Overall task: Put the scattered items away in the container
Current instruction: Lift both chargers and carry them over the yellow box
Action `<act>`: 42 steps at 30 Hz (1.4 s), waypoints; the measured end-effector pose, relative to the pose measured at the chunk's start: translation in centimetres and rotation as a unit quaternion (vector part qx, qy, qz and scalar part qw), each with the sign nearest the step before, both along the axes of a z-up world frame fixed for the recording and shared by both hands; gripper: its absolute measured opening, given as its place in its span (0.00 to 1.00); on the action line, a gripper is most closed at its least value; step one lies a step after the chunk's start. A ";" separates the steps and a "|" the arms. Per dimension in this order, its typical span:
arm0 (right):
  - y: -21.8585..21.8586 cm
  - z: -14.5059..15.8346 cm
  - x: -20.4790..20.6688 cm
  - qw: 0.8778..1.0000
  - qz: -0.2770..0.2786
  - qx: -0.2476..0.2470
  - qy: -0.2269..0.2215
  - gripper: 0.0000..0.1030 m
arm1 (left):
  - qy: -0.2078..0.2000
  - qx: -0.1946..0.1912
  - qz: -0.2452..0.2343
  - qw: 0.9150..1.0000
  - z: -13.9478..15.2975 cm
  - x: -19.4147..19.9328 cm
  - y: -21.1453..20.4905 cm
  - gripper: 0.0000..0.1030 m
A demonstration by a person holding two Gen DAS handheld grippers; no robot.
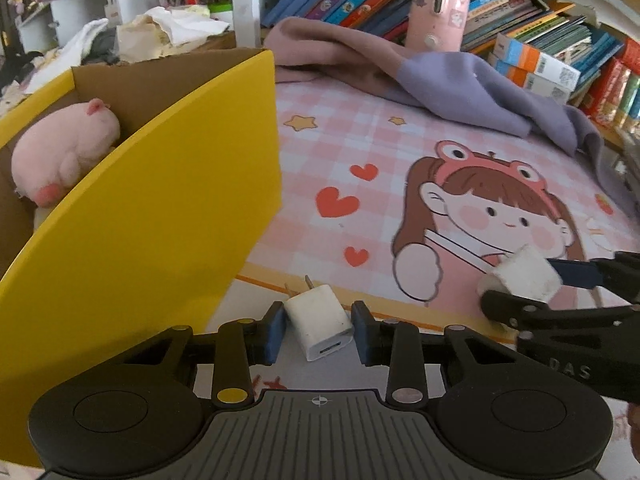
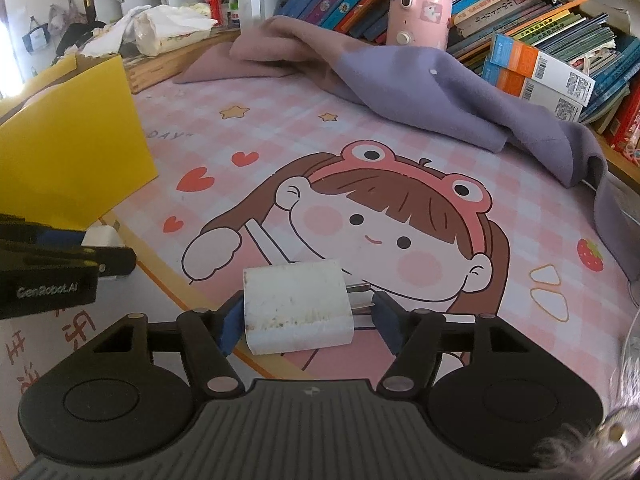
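A small white USB charger plug (image 1: 318,318) lies on the mat between the blue pads of my left gripper (image 1: 319,330), which stands open around it with a gap on each side. A larger white charger block (image 2: 296,306) lies between the pads of my right gripper (image 2: 310,324); the left pad touches it, the right pad stands off by the prongs. The same block (image 1: 520,274) and right gripper show at the right of the left wrist view. The yellow cardboard box (image 1: 152,200) stands to the left with a pink plush pig (image 1: 60,156) inside.
A pink checked cartoon desk mat (image 2: 360,152) covers the desk. A purple and mauve cloth (image 2: 420,84) lies at the back. Behind it stand a pink tumbler (image 2: 420,4) and stacked books (image 2: 540,40). Crumpled paper and bags (image 2: 168,28) lie at the back left.
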State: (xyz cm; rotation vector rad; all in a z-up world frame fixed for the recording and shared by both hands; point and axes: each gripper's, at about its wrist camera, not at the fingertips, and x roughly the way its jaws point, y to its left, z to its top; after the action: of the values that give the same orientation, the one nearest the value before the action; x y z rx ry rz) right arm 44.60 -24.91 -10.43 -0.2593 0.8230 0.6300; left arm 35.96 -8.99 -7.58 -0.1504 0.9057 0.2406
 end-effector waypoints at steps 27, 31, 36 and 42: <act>-5.4 5.9 -6.8 0.997 -0.008 0.069 0.019 0.62 | -0.029 -0.034 -0.089 0.995 7.5 -7.4 -1.7 0.33; -6.1 7.1 -8.3 0.998 -0.015 0.067 0.009 0.62 | -0.047 -0.031 -0.110 0.992 9.0 -8.3 -1.3 0.33; -7.1 8.4 -10.0 0.996 -0.049 0.072 0.006 0.62 | -0.059 -0.062 -0.136 0.987 9.5 -9.2 -1.3 0.33; -7.5 9.0 -12.8 0.995 -0.088 0.055 -0.002 0.62 | -0.055 -0.093 -0.178 0.978 8.9 -10.0 -1.5 0.33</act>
State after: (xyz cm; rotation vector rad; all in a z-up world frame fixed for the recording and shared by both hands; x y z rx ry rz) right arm 31.79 -32.43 -1.43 -0.0869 0.7941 0.5077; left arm 25.93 -10.48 1.29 -0.1695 0.8287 -0.1853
